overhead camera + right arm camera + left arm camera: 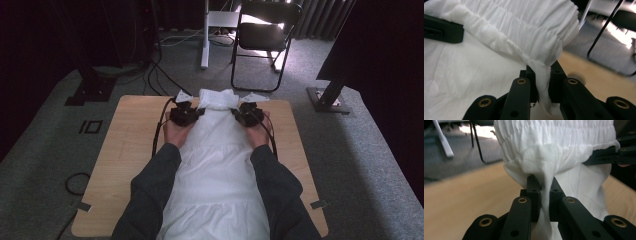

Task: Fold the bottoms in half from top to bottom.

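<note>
Where the high view looks down on the pale wood-grain laminate table (125,150), a long white cotton garment with gathered tiers (215,175) lies lengthwise down its middle, running from the far edge toward the person between two dark grey sleeves (155,185). The black left gripper (197,113) and the black right gripper (236,114) meet its elasticated far end from either side. A black folding metal chair (265,35) stands on grey carpet beyond. From the left gripper view, the left gripper (544,185) is clamped on a pinch of thin, crinkled white fabric just below the shirred, ribbed band (554,135). From the right gripper view, the right gripper (543,71) is likewise closed on a soft fold beneath that smocked band (524,22), smoother cloth spreading leftward.
</note>
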Motion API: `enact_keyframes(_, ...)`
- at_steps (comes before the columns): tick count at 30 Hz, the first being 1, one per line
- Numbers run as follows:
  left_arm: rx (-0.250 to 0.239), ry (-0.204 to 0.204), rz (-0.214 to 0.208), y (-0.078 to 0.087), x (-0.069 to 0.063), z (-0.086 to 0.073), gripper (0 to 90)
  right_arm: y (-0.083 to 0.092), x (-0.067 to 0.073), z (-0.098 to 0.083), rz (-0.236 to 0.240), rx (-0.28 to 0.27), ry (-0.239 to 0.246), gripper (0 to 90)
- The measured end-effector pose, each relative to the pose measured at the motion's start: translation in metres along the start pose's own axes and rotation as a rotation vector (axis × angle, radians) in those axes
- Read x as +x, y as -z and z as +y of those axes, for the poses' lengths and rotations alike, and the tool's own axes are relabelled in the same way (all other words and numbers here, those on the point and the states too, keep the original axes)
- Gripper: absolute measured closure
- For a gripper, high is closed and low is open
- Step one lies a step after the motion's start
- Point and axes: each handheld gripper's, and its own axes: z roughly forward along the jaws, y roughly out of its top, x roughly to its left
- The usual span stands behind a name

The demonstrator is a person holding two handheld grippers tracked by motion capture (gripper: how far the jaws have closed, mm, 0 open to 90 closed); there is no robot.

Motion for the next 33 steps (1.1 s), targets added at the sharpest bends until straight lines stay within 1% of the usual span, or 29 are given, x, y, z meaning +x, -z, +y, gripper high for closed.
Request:
enact_keyframes(2, -0.027, -0.016, -0.001, 0.009, -0.002, 0.013, 84.4, 0.011, 0.0, 0.013, -0.001, -0.046, 0.01, 82.3)
enact_keyframes(3, -0.038, -0.023, -0.003, 0.013, -0.003, 0.017, 84.4, 0.017, 0.0, 0.018, 0.003, -0.062, 0.01, 82.3)
enact_keyframes(4, -0.046, -0.028, -0.011, 0.017, -0.005, 0.019, 84.4, 0.022, 0.001, 0.021, 0.01, -0.077, 0.011, 82.3)
enact_keyframes(6, -0.036, -0.035, -0.024, 0.024, -0.008, 0.017, 84.3, 0.031, 0.004, 0.022, 0.027, -0.079, 0.014, 82.3)
enact_keyframes(7, -0.028, -0.048, -0.031, 0.027, -0.009, 0.015, 84.3, 0.035, 0.006, 0.021, 0.037, -0.077, 0.021, 82.3)
enact_keyframes(10, -0.02, -0.063, -0.066, 0.038, -0.014, 0.004, 84.2, 0.047, 0.014, 0.013, 0.054, -0.062, 0.048, 82.3)
enact_keyframes(11, -0.011, -0.074, -0.071, 0.041, -0.017, 0.001, 84.1, 0.052, 0.017, 0.009, 0.064, -0.06, 0.052, 82.2)
enact_keyframes(12, -0.015, -0.087, -0.08, 0.047, -0.021, -0.003, 84.1, 0.056, 0.02, 0.005, 0.073, -0.06, 0.06, 82.2)
enact_keyframes(14, -0.002, -0.099, -0.093, 0.053, -0.026, -0.009, 84.0, 0.065, 0.027, -0.004, 0.083, -0.053, 0.07, 82.2)
enact_keyframes(16, -0.005, -0.123, -0.106, 0.062, -0.034, -0.016, 83.9, 0.073, 0.033, -0.012, 0.102, -0.05, 0.067, 82.2)
enact_keyframes(17, 0.001, -0.128, -0.111, 0.066, -0.038, -0.02, 83.8, 0.077, 0.035, -0.017, 0.107, -0.048, 0.067, 82.2)
enact_keyframes(18, 0.001, -0.128, -0.111, 0.066, -0.038, -0.02, 83.7, 0.077, 0.035, -0.017, 0.107, -0.048, 0.067, 82.2)
enact_keyframes(19, -0.004, -0.145, -0.129, 0.078, -0.047, -0.033, 83.5, 0.088, 0.043, -0.027, 0.124, -0.046, 0.073, 82.1)
enact_keyframes(20, -0.008, -0.15, -0.134, 0.082, -0.051, -0.038, 83.4, 0.092, 0.046, -0.031, 0.128, -0.048, 0.081, 82.1)
enact_keyframes(22, -0.017, -0.143, -0.149, 0.091, -0.057, -0.05, 83.2, 0.101, 0.053, -0.04, 0.146, -0.047, 0.086, 82.1)
enact_keyframes(23, -0.024, -0.143, -0.148, 0.096, -0.062, -0.056, 83.1, 0.105, 0.056, -0.044, 0.155, -0.048, 0.087, 82.0)
enact_keyframes(24, -0.024, -0.143, -0.148, 0.096, -0.062, -0.056, 83.0, 0.105, 0.056, -0.044, 0.155, -0.048, 0.087, 82.0)
enact_keyframes(25, -0.032, -0.144, -0.149, 0.104, -0.071, -0.072, 83.0, 0.113, 0.064, -0.055, 0.17, -0.045, 0.082, 82.0)
enact_keyframes(26, -0.032, -0.144, -0.149, 0.104, -0.071, -0.072, 82.8, 0.117, 0.068, -0.061, 0.171, -0.04, 0.087, 82.1)
enact_keyframes(27, -0.03, -0.15, -0.144, 0.111, -0.081, -0.091, 82.6, 0.12, 0.072, -0.067, 0.181, -0.038, 0.089, 82.0)
enact_keyframes(28, -0.027, -0.143, -0.149, 0.114, -0.084, -0.101, 82.6, 0.123, 0.076, -0.074, 0.195, -0.034, 0.087, 82.1)
enact_keyframes(30, -0.012, -0.136, -0.145, 0.118, -0.09, -0.12, 82.5, 0.127, 0.084, -0.09, 0.214, -0.012, 0.086, 82.0)
enact_keyframes(32, 0.024, -0.132, -0.146, 0.121, -0.096, -0.138, 82.4, 0.129, 0.093, -0.108, 0.237, 0.012, 0.072, 82.0)
enact_keyframes(33, 0.05, -0.133, -0.153, 0.121, -0.099, -0.146, 82.3, 0.129, 0.097, -0.117, 0.242, 0.03, 0.074, 82.0)
